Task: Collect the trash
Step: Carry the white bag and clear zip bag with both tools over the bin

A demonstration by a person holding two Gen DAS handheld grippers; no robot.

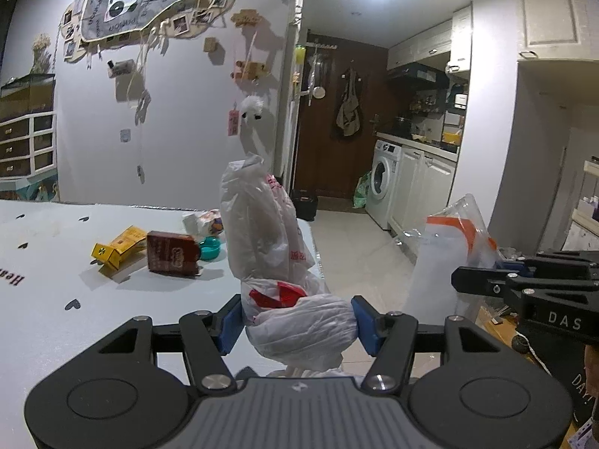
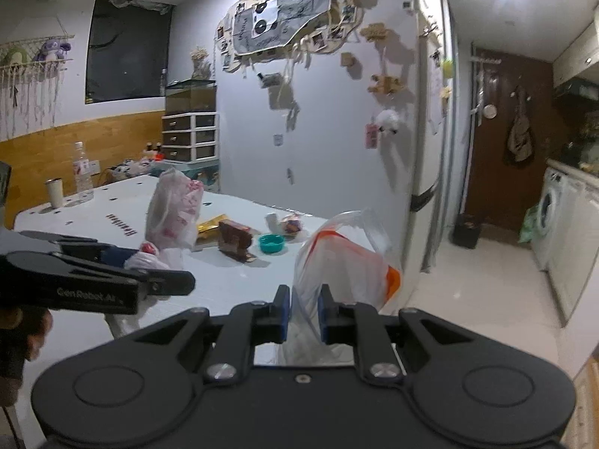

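Note:
My left gripper (image 1: 297, 323) is shut on a crumpled white plastic bag with red print (image 1: 269, 239), which stands up above the table's near right corner; the bag also shows in the right wrist view (image 2: 172, 213). My right gripper (image 2: 303, 316) is shut on a clear bag with an orange stripe (image 2: 344, 258), held just off the table's right edge; this bag shows at the right of the left wrist view (image 1: 449, 247). On the white table (image 1: 56, 299) lie a yellow carton (image 1: 119, 249), a brown packet (image 1: 172, 256), a teal lid (image 1: 209, 249) and a small wrapper (image 1: 204, 222).
A water bottle (image 2: 83, 176) and a steel cup (image 2: 55, 191) stand at the table's far end. A decorated wall is behind the table. To the right, a tiled floor leads to a washing machine (image 1: 383, 187), white cabinets and a brown door (image 1: 337, 119). A dark bin (image 2: 466, 230) stands by the door.

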